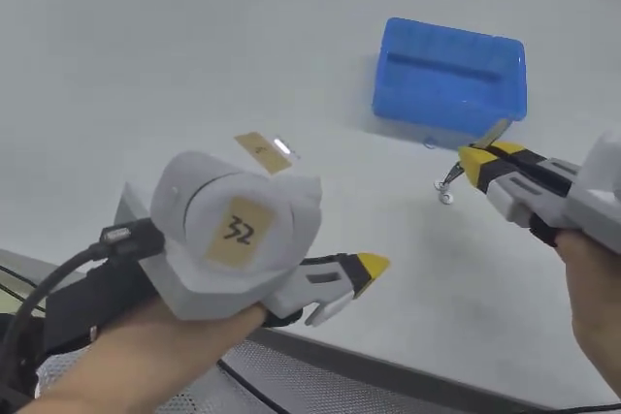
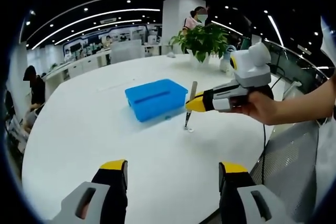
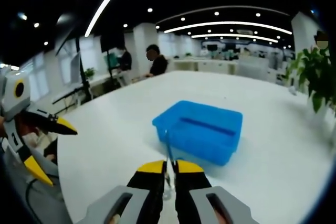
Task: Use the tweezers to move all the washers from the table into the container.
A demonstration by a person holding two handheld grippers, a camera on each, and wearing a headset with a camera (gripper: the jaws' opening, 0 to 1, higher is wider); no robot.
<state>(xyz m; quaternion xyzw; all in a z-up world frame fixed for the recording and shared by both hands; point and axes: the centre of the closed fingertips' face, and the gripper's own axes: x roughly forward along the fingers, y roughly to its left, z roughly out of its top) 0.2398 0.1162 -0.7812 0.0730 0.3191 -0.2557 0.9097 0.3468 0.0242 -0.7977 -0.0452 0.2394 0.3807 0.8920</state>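
white table (image 1: pixel 146 65) runs wide and open left of the blue container (image 1: pixel 451 75), whose contents cannot be made out. right gripper (image 1: pixel 480 157) is clenched on the tweezers (image 1: pixel 452 175), tips down at a washer (image 1: pixel 445 198) lying on the table just before the container. left gripper (image 1: pixel 349 283) hangs released, grasping nothing, by the table's near edge. left gripper view adds a plant (image 2: pixel 202 40) beyond the container.
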